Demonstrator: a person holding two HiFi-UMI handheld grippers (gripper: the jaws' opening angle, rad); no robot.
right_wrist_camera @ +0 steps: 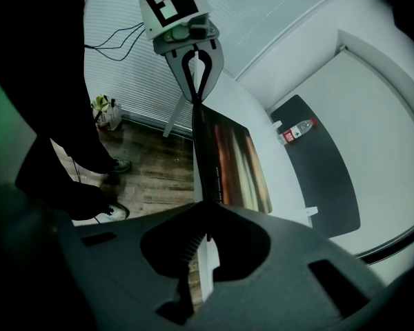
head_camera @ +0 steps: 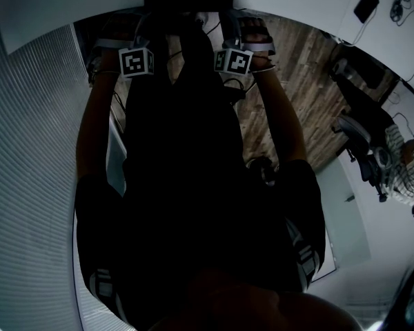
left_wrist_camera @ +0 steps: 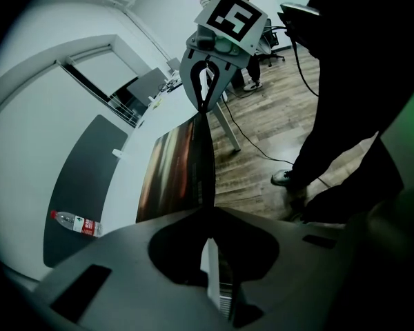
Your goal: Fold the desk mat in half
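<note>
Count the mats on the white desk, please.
2. A brown mat, its near edge clamped by the left gripper and right gripper; a dark grey mat lying flat beside it, a water bottle at its end. Unseen parts of the desk could hold more.

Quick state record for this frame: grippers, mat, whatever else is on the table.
left gripper: shut on the desk mat, at its near edge
right gripper: shut on the same edge, further along
desk mat: brown, edge stretched between both grippers, rest flat on the white table, not yet folded
other items: water bottle lying on a dark grey pad, apart from the desk mat
</note>
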